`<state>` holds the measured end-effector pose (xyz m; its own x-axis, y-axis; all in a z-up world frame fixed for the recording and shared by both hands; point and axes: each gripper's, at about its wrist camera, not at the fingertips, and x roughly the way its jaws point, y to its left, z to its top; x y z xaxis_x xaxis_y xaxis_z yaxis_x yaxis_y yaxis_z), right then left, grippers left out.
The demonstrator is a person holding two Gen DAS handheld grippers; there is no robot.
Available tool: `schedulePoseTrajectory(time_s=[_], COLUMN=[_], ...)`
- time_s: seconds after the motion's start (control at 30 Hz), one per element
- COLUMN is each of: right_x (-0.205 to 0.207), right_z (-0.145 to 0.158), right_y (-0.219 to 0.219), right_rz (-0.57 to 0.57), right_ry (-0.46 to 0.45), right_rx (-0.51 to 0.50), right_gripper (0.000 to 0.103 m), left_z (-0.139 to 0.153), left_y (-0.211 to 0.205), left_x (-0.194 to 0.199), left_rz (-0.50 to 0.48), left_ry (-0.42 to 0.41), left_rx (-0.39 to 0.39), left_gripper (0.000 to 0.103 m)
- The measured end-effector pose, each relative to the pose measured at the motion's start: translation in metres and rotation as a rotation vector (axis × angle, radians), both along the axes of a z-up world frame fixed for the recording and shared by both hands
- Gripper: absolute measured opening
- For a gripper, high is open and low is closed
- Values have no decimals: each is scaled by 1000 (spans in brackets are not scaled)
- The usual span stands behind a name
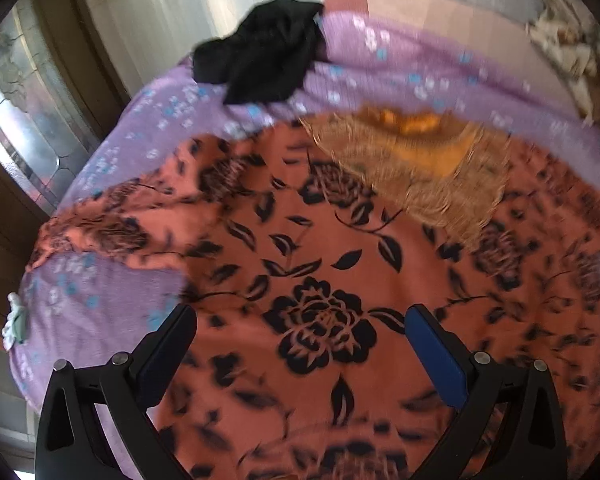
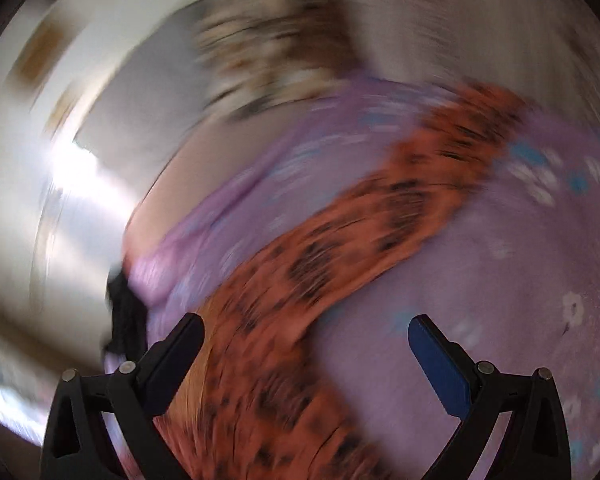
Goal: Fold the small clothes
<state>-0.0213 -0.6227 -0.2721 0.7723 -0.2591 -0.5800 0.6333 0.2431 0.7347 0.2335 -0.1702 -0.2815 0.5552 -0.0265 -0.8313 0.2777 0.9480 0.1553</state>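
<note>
Left gripper (image 1: 300, 320): I see jaws spread wide, empty, tilted down over the orange floral garment (image 1: 308, 280) spread on the lilac bedsheet (image 1: 112, 300). Right gripper (image 2: 306, 330): jaws wide, empty, above its blurred sleeve (image 2: 364, 224). Black garment (image 1: 260, 60) beyond.

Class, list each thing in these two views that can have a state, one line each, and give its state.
Left tongs: open, holding nothing.
Right tongs: open, holding nothing.
Orange floral garment: spread out, unfolded.
Black garment: crumpled, unfolded.
Purple bedsheet: spread under the clothes.
</note>
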Motion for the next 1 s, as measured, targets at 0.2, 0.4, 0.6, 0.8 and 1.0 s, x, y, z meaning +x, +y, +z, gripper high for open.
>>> schedulePoseTrajectory(time_s=[0.2,0.4,0.6,0.8,1.0], right_x=[-55,-41,-21,-35,-17], right_z=[-61,-62,-54,-69,-8], right_y=[-107,-164,-207,-219,-183], right_rz=[-304,-337,-336,-350,-247], right_ry=[-180,-118,19,42,-107], right_rx=[226,211,126,80,-47], right_gripper=[92,80,69,8,7], left_z=[-41,-43,-42,-43,-16], left_y=[-10,4,1,1,5], left_x=[17,18,18,30,27], left_rz=[-38,14,16,6,36], left_ry=[41,28,60,113,-50], left_rx=[44,-95,-87,-56,-23], left_gripper=[103,103,103,103,103])
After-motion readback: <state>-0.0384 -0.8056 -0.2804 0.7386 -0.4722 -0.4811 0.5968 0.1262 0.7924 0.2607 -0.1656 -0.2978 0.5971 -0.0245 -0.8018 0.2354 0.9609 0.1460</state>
